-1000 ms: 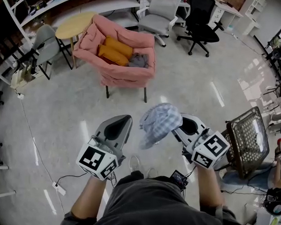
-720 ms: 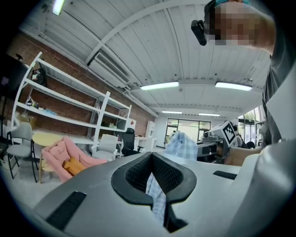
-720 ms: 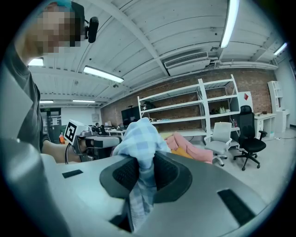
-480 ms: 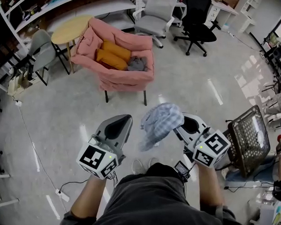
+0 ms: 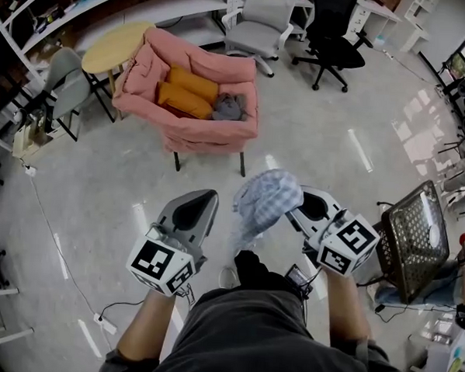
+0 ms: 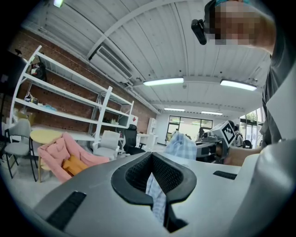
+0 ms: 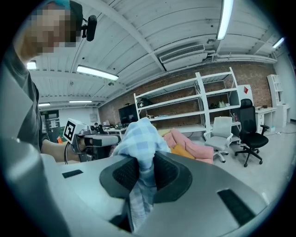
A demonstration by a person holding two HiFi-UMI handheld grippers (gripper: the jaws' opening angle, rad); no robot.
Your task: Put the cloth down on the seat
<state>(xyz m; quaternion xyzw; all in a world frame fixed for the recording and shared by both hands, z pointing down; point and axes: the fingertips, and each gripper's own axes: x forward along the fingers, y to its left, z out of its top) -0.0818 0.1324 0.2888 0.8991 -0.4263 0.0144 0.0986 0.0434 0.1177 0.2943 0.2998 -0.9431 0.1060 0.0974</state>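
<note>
**Clerk:** Entry one, right gripper (image 7: 142, 172)?
**Keeper:** Jaws narrow, clamped on the blue-checked cloth (image 7: 138, 136). The bunch stands above the pads and the tail hangs below them.

**Clerk:** Entry two, left gripper (image 6: 151, 159)?
**Keeper:** Tips drawn together, nothing pinched. Its own view shows a strip of the cloth in the hollow behind the tips. The head view puts this gripper just beside the hanging tail, with floor showing between them.

**Clerk:** Where is the cloth, relative to the seat?
**Keeper:** In the air between the two grippers, well apart from the pink armchair (image 5: 212, 130).

**Clerk:** What is on the armchair?
**Keeper:** Two orange cushions (image 5: 187, 93) and a grey bundle (image 5: 229, 107), all lying on the seat.

**Clerk:** What shows in one view only?
**Keeper:** Only the head view shows the mesh basket (image 5: 413, 230), on the floor at the person's right. The gripper views alone add white shelving (image 7: 185, 99) against a brick wall. The right gripper view also takes in the left gripper's marker cube (image 7: 71, 131).
</note>
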